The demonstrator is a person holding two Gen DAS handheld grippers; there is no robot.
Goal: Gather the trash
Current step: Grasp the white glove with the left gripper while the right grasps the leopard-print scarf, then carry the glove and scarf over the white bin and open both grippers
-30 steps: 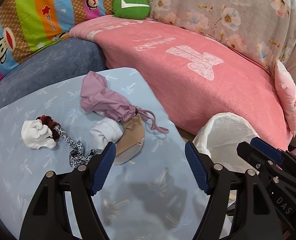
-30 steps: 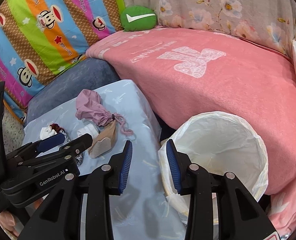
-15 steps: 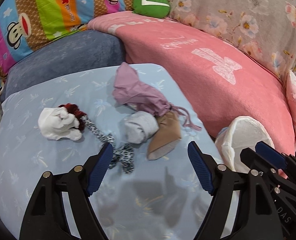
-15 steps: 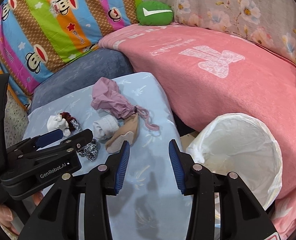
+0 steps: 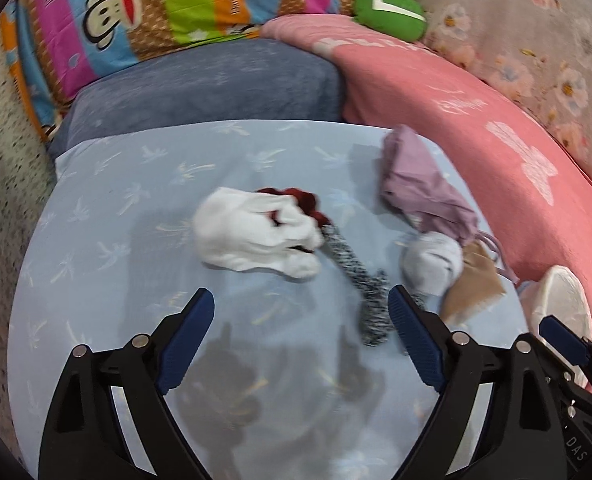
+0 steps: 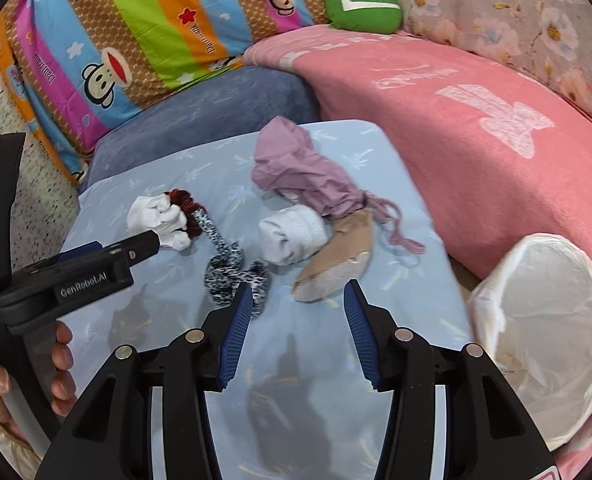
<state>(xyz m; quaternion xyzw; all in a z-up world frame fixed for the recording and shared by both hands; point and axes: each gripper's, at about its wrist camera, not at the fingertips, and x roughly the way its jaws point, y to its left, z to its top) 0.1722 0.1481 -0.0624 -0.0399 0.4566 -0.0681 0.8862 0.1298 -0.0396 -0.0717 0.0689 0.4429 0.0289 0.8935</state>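
Note:
On the light blue table (image 5: 144, 208) (image 6: 168, 176) lie a crumpled white tissue (image 5: 252, 236) (image 6: 156, 216), a dark red scrunchie (image 5: 308, 200) (image 6: 188, 208), a black-and-white speckled band (image 5: 360, 280) (image 6: 232, 268), a rolled white sock (image 5: 432, 264) (image 6: 292, 232), a beige sock (image 5: 476, 284) (image 6: 336, 260) and a mauve cloth pouch (image 5: 424, 184) (image 6: 304, 172). My left gripper (image 5: 300, 316) hovers just short of the tissue, jaws opening wide, nothing between them. My right gripper (image 6: 298, 304) hovers near the beige sock, jaws opening, also empty. A white-lined trash bin (image 6: 544, 320) (image 5: 564, 304) stands at the table's right.
A pink blanket (image 6: 476, 120) covers the sofa behind and to the right. A blue-grey cushion (image 5: 200, 84), a striped monkey-print quilt (image 6: 136, 28) and a green pillow (image 6: 362, 8) lie at the back. A hand (image 6: 60, 360) holds the left gripper.
Both grippers have swung left and sunk toward the table, away from the bin. The tissue now lies ahead of the left gripper. Both pairs of jaws have widened.

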